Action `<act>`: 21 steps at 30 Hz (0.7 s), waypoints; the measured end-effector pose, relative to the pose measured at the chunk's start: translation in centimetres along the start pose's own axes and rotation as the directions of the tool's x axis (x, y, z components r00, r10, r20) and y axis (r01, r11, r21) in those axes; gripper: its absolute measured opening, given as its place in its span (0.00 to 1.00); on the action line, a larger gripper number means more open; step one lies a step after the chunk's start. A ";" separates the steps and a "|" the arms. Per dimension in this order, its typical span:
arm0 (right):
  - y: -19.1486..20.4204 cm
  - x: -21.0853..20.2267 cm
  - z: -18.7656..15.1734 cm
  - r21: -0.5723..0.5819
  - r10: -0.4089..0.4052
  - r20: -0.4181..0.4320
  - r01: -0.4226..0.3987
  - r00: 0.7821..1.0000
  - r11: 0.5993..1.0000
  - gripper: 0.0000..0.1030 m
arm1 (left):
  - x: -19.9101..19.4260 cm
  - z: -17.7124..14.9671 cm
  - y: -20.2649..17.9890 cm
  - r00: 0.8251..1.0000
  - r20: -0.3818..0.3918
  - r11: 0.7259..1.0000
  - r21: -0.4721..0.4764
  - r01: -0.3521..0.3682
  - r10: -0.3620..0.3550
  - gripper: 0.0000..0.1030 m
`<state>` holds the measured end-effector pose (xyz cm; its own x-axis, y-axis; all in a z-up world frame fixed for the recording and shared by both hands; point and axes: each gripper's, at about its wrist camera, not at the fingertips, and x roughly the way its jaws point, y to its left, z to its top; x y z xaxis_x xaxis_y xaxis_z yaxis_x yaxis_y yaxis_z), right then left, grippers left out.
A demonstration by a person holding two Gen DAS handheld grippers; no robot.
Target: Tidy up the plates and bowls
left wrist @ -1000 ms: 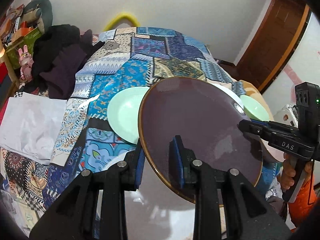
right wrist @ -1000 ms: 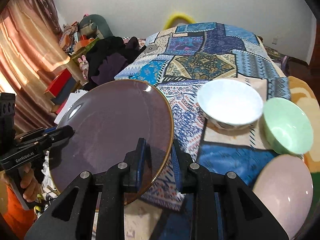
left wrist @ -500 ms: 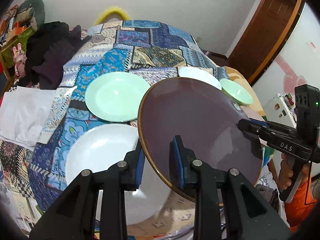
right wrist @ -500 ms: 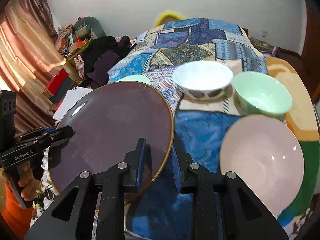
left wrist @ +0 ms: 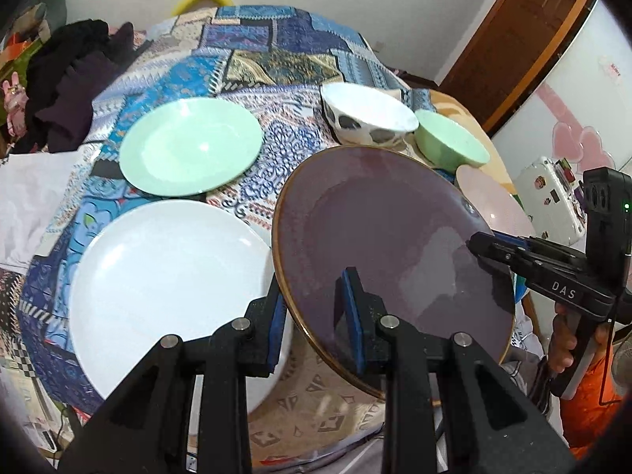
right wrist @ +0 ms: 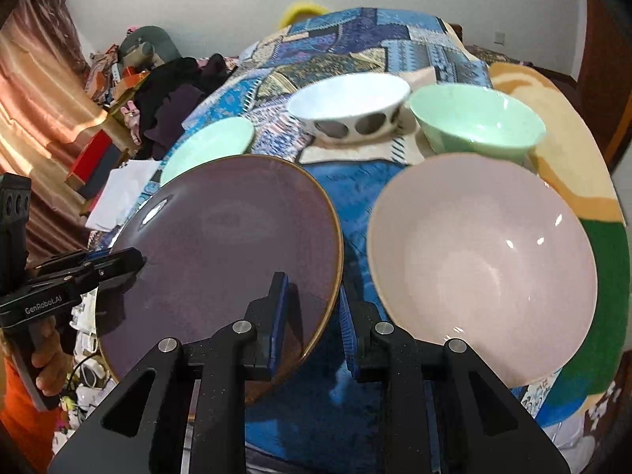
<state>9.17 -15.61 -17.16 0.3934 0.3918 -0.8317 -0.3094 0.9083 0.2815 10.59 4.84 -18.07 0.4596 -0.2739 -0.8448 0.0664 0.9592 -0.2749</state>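
Left wrist view: glossy round purple plate (left wrist: 387, 245) with thin gold rim, pinched at opposite edges by left gripper (left wrist: 314, 316) and right gripper (right wrist: 310, 316), held tilted above patchwork bedspread (left wrist: 252, 51) beside smooth white plate (left wrist: 166, 284), mint plate (left wrist: 189, 146) and pink bowl (right wrist: 482, 268).

The left gripper (left wrist: 314, 316) is clamped on the purple plate (left wrist: 387, 252) at its left rim. The right gripper (right wrist: 312, 316) pinches the opposite rim, both raised level.

Glossy glazed purple plate (left wrist: 395, 245), shiny pink bowl (right wrist: 482, 252), patterned woven cloth bedspread (left wrist: 276, 55).
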 end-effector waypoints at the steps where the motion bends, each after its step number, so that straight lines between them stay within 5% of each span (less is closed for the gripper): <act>1: 0.0 0.0 -0.1 -0.006 -0.009 0.000 0.009 1.000 1.000 0.21 | 0.5 0.0 -0.1 1.000 -0.009 1.000 0.001 0.001 -0.001 0.27; 21: 1.3 0.8 -1.2 -0.057 -0.151 0.009 0.151 0.989 0.987 0.21 | 5.1 -0.1 1.1 0.993 -0.114 1.000 -0.016 -0.027 0.025 0.29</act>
<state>8.04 -14.34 -18.02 0.4431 0.2516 -0.8604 -0.2950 0.9473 0.1250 12.90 4.48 -22.72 0.3574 -0.2562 -0.8981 0.0397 0.9649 -0.2595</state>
